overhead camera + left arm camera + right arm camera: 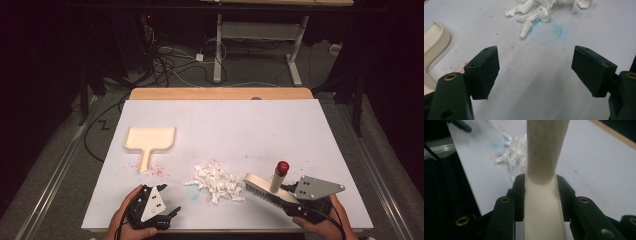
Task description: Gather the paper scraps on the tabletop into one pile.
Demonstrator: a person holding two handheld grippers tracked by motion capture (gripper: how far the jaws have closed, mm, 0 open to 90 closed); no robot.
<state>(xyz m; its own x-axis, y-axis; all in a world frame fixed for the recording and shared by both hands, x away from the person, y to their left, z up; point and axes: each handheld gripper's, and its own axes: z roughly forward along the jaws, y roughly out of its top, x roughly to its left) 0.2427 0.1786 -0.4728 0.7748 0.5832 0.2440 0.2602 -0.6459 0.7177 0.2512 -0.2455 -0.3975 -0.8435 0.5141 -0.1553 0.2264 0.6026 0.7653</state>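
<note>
Right gripper [289, 199] clamped on the cream plastic hand brush [267, 189], just right of the pile of torn white paper scraps [216, 181]; bristles down, long axis running toward the pile, red-capped handle sticking up; best swept low and flat toward the cream plastic dustpan [149, 140]; left gripper [167, 215] spread apart, empty, near the front edge.

Brush [545, 170] runs off top & bottom of right gripper view, bristles hidden there. Dustpan [434, 47] cut by left edge in left gripper view.
</note>
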